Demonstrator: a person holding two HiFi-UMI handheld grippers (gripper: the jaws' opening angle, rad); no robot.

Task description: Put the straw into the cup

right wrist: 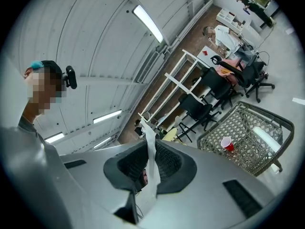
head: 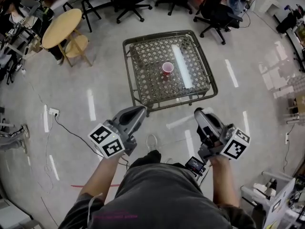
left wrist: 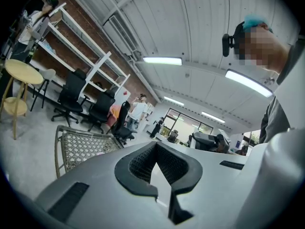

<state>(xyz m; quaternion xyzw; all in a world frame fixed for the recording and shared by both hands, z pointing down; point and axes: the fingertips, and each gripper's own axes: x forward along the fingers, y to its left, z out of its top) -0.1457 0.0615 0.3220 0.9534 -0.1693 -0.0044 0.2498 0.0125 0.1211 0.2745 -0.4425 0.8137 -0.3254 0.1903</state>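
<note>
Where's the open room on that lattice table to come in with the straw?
The lattice table is bare on every side of the red cup, out to all four rims. Only crowding: office chairs beyond the far rim.

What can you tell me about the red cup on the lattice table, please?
The cup is small and red outside, pale inside, and looks like plastic. Its round mouth is open and faces up. It stands upright near the middle of the table, on the woven lattice top. No straw sticks out of it, and only the table top touches it. It is too small in view to show any finer detail.
</note>
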